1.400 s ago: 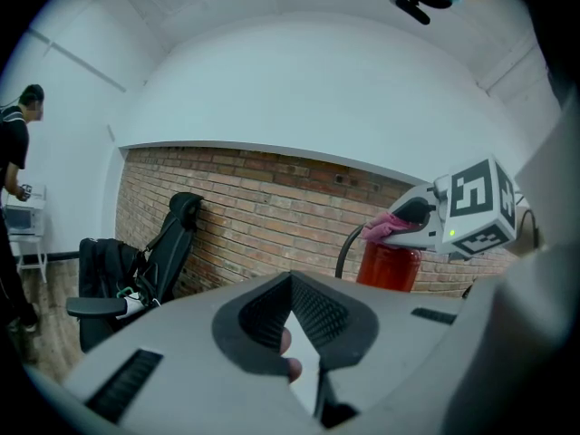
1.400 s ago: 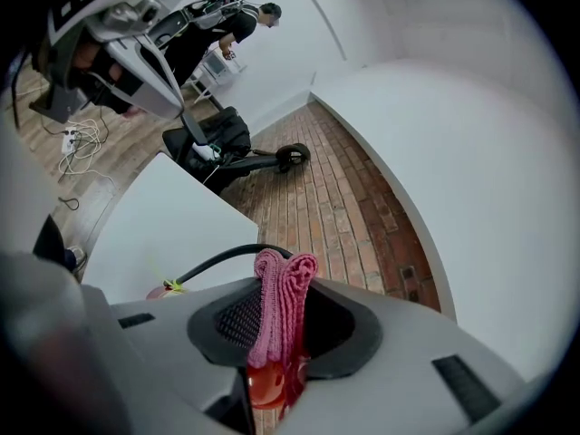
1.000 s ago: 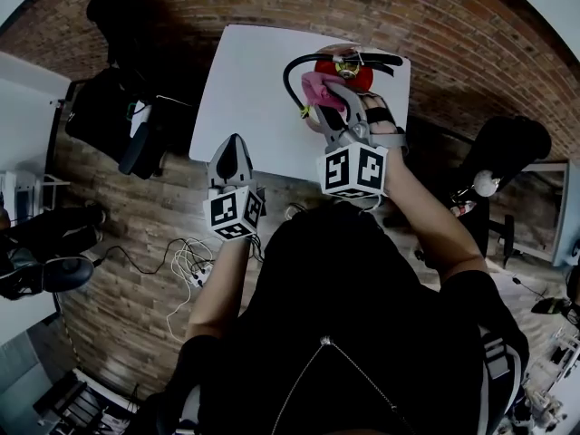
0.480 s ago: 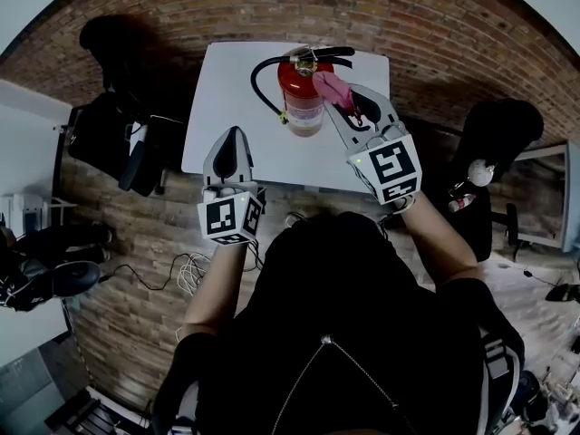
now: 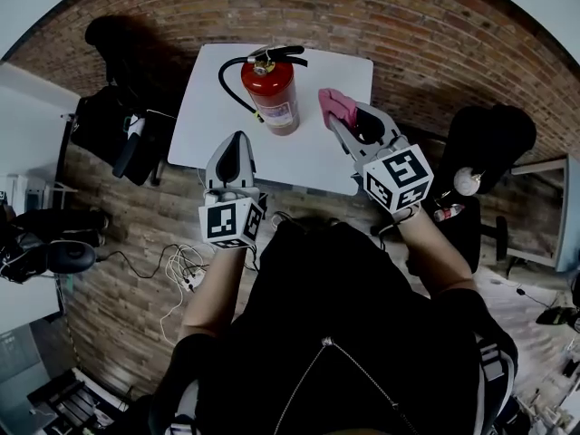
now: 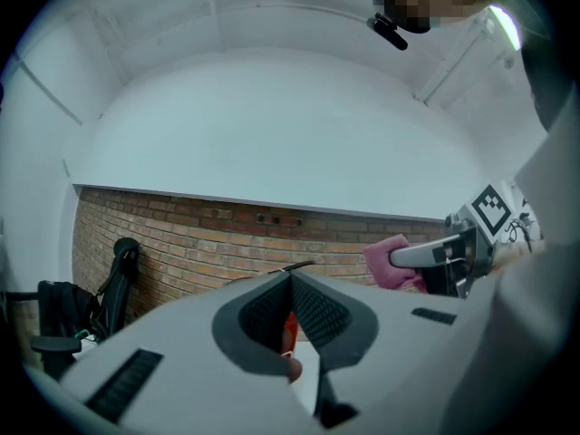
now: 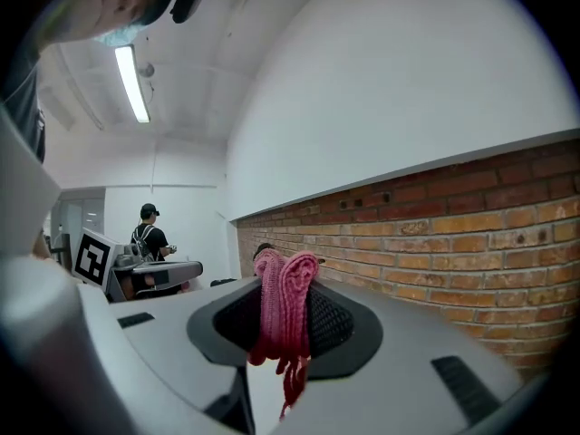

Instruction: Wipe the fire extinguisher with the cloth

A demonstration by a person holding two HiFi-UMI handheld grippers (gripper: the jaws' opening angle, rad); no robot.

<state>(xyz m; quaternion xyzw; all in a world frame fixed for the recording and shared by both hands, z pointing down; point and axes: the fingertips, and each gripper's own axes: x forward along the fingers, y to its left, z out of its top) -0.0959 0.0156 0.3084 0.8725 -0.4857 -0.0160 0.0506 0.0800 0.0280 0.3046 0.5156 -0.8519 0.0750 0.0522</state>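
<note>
A red fire extinguisher (image 5: 270,93) with a black hose and handle stands upright on the white table (image 5: 213,116). My right gripper (image 5: 337,116) hangs to its right, apart from it, shut on a folded pink cloth (image 5: 333,104). The right gripper view shows the pink cloth (image 7: 283,302) pinched between the jaws with threads hanging down. My left gripper (image 5: 236,143) is shut and holds nothing, at the table's near edge, below the extinguisher. In the left gripper view a red sliver of the extinguisher (image 6: 288,332) shows behind the shut jaws, with the cloth (image 6: 388,259) at the right.
Black chairs and bags (image 5: 127,125) stand left of the table, another black chair (image 5: 497,139) at its right. Cables (image 5: 186,265) lie on the brick-patterned floor near my feet. A person (image 7: 145,231) stands far off in the right gripper view.
My right gripper has drawn the pink cloth off the extinguisher and moved out to its right. The left gripper has stayed put, shut.
</note>
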